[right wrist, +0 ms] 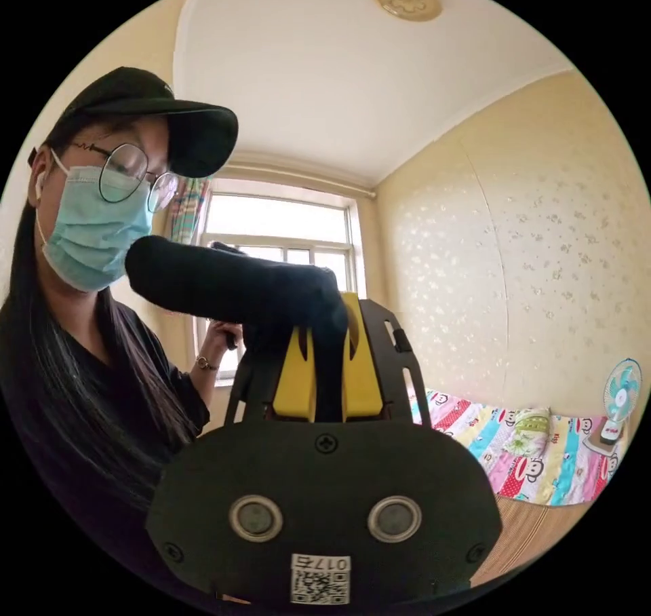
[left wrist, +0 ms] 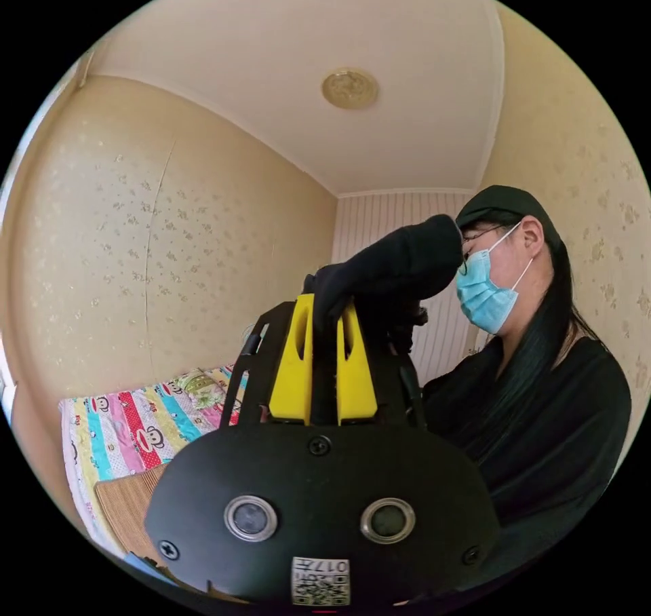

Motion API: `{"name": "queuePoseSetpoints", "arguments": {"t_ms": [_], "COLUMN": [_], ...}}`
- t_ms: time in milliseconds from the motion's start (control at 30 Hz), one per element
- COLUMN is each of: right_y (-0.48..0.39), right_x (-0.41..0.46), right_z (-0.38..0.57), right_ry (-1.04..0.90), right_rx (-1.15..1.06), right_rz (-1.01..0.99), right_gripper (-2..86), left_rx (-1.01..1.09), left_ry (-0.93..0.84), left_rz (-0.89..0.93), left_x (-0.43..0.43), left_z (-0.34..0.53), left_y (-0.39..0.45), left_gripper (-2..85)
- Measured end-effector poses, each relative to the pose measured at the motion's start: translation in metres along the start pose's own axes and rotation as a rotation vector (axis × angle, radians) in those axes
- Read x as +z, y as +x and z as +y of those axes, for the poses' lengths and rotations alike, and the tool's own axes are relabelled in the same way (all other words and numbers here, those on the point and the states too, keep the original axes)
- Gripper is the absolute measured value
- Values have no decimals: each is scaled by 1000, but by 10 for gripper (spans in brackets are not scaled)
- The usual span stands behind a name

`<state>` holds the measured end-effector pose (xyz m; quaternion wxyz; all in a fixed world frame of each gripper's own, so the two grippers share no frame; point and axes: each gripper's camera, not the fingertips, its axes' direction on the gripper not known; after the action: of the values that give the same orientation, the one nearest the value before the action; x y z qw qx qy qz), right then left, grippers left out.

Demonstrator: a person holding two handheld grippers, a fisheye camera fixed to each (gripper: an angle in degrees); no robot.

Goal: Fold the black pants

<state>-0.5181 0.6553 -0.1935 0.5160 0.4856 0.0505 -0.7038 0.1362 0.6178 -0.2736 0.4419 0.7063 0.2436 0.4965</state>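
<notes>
The black pants (left wrist: 393, 266) are held up in the air in front of a person in dark clothes. In the left gripper view, my left gripper (left wrist: 324, 317) has its yellow jaws pressed together on a fold of the black cloth, which stretches off to the right towards the person. In the right gripper view, my right gripper (right wrist: 329, 317) is likewise shut on the pants (right wrist: 224, 280), whose rolled edge runs to the left across the person's front. Both cameras look upward at walls and ceiling.
A bed with a bright striped cartoon sheet (left wrist: 129, 433) and a woven mat (left wrist: 129, 501) lies low down. The sheet (right wrist: 536, 453) and a small fan (right wrist: 618, 399) appear at the right. A window (right wrist: 278, 236) is behind the person. Round ceiling lamp (left wrist: 349, 88) overhead.
</notes>
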Motion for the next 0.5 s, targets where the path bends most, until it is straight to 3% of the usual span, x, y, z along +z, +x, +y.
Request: {"name": "queuePoseSetpoints", "arguments": {"t_ms": [167,267,333,400,500], "right_y": [94,210,311,363,389], "right_x": [91,190,255,272,259], "right_z": [-30,-30,17,73,186], "right_ry": [-85,-252,-481,-619,-691], "right_rx": [146,181,335,516,578], "right_rz": [191,432,548,469,419], "right_gripper": [77,93,115,125,116], "left_rx": [-223,-376,-601,-704,-717], "left_ry": [-74,-151,-345,-471,-615], "left_rz": [-125,-359,-501,-469,-470], "left_x": [52,122,162,177,180], "left_z": [-36,-37,7,62,174], "left_y": [-140,-278,-378,-424,-451], "left_gripper": [61,102,120,123,115]}}
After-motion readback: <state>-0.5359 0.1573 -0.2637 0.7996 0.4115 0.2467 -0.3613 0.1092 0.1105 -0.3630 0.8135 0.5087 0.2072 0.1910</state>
